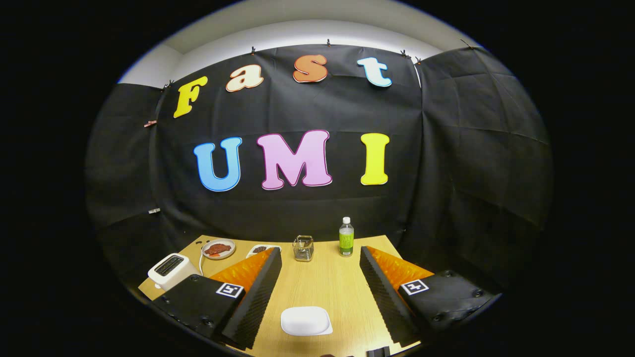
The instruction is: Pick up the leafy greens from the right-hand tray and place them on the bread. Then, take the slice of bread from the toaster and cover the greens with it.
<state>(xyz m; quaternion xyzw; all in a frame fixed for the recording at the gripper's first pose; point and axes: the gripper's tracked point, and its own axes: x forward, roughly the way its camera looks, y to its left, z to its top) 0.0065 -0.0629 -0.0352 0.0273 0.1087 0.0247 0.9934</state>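
i see the gripper (320, 297) with its fingers spread wide, holding nothing, above a wooden table (322, 277). a white plate (306, 321) lies between the fingers, near their base. each finger mount carries a square black-and-white marker; i can't read any code from it. beyond the fingers: a white toaster (171, 270) at the left corner, a round plate (219, 248) with something dark red on it, a small tray (262, 249) partly hidden behind the left finger, contents unclear. a wire holder (303, 248) and a green bottle (346, 237) stand farther back; bottle label too small to read. i can't make out greens or bread.
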